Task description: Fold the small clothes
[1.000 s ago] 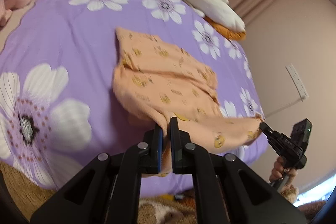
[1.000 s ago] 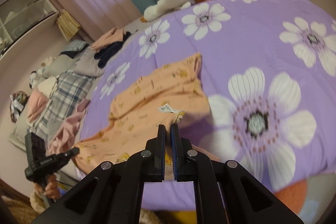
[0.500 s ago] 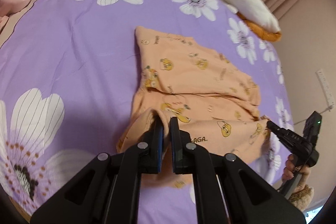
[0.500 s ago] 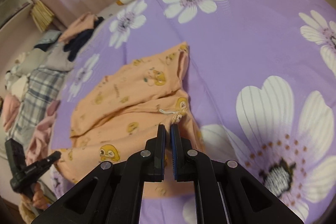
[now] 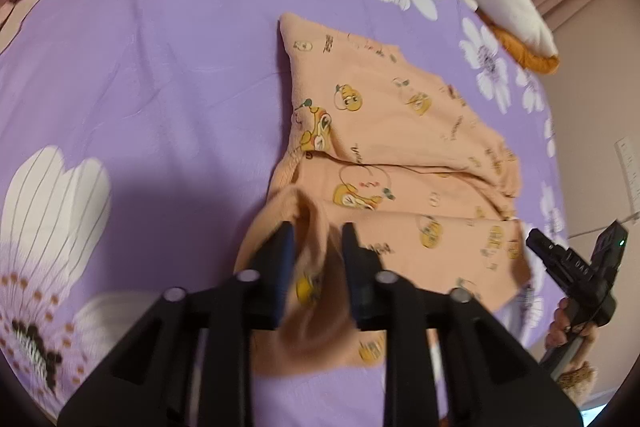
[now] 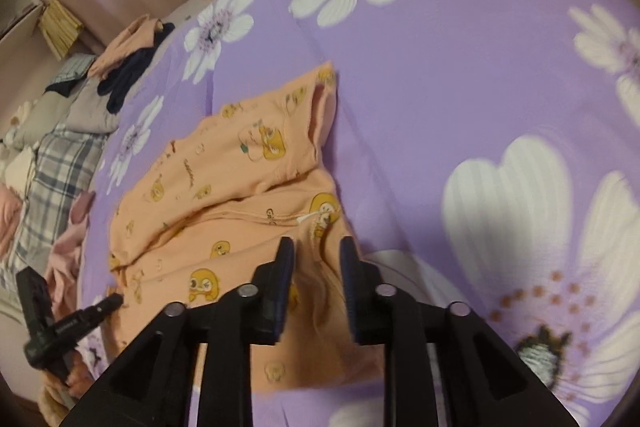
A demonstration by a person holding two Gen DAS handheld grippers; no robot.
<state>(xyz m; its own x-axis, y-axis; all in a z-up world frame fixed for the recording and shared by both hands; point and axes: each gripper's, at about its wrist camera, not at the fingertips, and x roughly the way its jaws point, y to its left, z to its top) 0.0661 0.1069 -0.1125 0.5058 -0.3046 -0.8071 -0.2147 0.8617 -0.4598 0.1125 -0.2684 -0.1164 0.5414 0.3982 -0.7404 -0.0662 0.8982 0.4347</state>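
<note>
- The bed (image 5: 140, 59), under its purple flowered cover, spreads ahead of both tools and carries the one garment being worked. A second ago that garment hung lifted off the cover at its near edge; now it lies down on it.
- The orange garment (image 5: 400, 155) lies just ahead of and under both tools, its near edge doubled up over the rest, so one fold looks laid; it likely needs smoothing or a second fold.
- The left hand-held gripper (image 5: 316, 239) was pinching the near-left corner a second ago. Its jaws are now opening, with a loose hump of cloth between them and no longer squeezed.
- The right hand-held gripper (image 6: 316, 251) does the same at the near-right corner: jaws opening, cloth slack between them.
- A heap of other clothes (image 6: 128, 63) sits far ahead and left of the right tool, at the bed's far side.
- No basket, box or other container is in view, so nothing can be said of contents.
</note>
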